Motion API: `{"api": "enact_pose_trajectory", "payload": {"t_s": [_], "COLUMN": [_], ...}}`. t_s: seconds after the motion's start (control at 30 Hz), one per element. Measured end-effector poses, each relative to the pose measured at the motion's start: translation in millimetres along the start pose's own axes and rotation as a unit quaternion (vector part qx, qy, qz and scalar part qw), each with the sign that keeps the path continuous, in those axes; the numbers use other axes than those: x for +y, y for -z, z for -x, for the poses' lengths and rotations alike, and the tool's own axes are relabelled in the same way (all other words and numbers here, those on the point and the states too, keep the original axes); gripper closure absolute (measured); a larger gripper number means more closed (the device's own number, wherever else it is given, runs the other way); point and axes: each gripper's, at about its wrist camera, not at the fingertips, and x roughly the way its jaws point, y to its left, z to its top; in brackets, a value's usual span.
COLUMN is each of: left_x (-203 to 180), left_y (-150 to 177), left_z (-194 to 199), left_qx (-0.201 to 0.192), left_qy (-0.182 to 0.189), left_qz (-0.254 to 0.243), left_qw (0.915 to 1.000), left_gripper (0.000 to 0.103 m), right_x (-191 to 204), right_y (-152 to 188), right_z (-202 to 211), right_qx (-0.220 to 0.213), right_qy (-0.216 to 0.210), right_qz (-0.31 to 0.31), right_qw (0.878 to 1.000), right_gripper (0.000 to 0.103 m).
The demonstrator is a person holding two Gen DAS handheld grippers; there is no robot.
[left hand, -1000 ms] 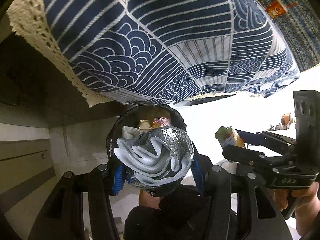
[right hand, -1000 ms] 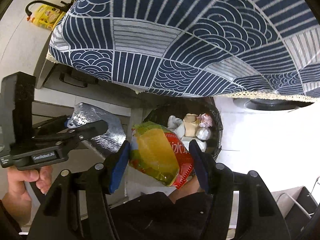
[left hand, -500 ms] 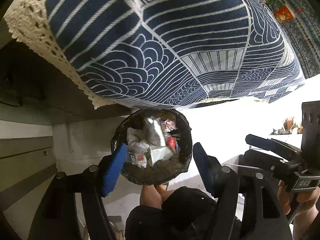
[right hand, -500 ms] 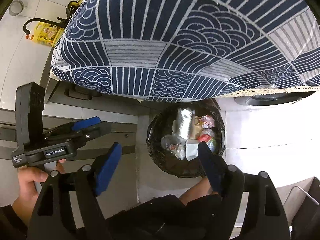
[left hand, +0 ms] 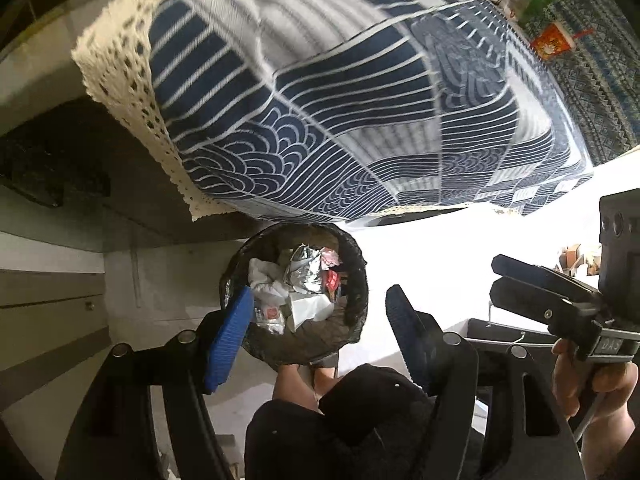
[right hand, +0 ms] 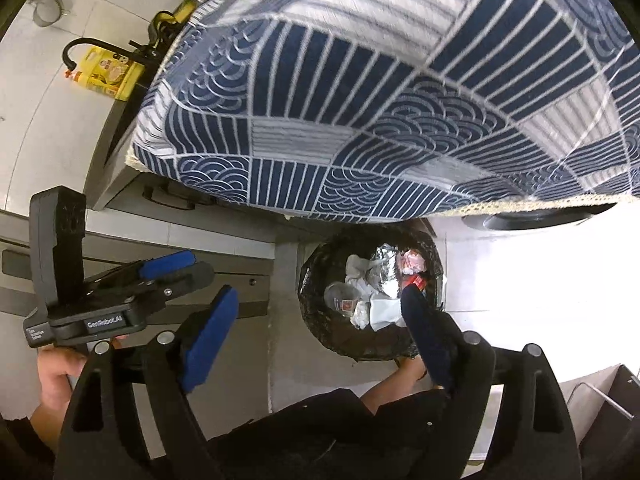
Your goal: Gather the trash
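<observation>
I hold both tools above the round black-lined waste bin (left hand: 294, 300), which sits on the floor just under the edge of the table's blue wave-patterned cloth (left hand: 320, 112). My left tool (left hand: 316, 334) gapes empty; my right tool (right hand: 314, 334) is opening, nothing between its pads. The crumpled silver foil wrapper (left hand: 304, 272) lies inside the bin with other trash.

Trash (left hand: 296, 292) in bin (left hand: 356, 304) under tablecloth (left hand: 320, 120)
</observation>
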Motion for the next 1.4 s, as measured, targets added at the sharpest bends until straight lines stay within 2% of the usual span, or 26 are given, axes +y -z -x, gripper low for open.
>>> {"api": "enact_pose_trajectory", "payload": {"t_s": [0.1,0.2,0.23,0.27,0.67,0.73,1.07,1.4], "left_x": [-7,-16,-20,-23,-77,-88,-140,-176], "left_y": [1,3,4,5,22,24,36,44], "left_z": [12,23,26,30,82,91,134,164], "left_qx": [-0.013,-0.023,-0.026,-0.031,-0.081,-0.090,-0.152,-0.189], "left_qy": [-0.003,-0.008,-0.009,-0.011,-0.029,-0.033,-0.030,-0.050], "left_qz": [0.002,0.003,0.004,0.005,0.011,0.008,-0.006,-0.024], "left_qw": [0.9999,0.9997,0.9996,0.9995,0.9962,0.9953,0.9879,0.9804], "left_gripper": [0.036,0.035,0.026,0.022,0.015,0.007,0.007,0.007], "right_x": [0,-3,-5,-7,-19,-20,-22,-30], "right_y": [0,2,3,4,12,12,14,22], "right_z": [15,33,38,45,138,152,231,274], "right_qx": [-0.009,-0.022,-0.025,-0.029,-0.090,-0.103,-0.181,-0.217], "right_qy": [0.000,-0.003,-0.004,-0.003,-0.007,-0.005,0.025,0.039], "right_qz": [0.007,0.011,0.013,0.016,0.043,0.047,0.065,0.070], "right_qw": [1.000,1.000,1.000,0.999,0.995,0.994,0.981,0.973], "right_gripper": [0.017,0.009,0.009,0.008,0.006,0.006,0.006,0.006]}}
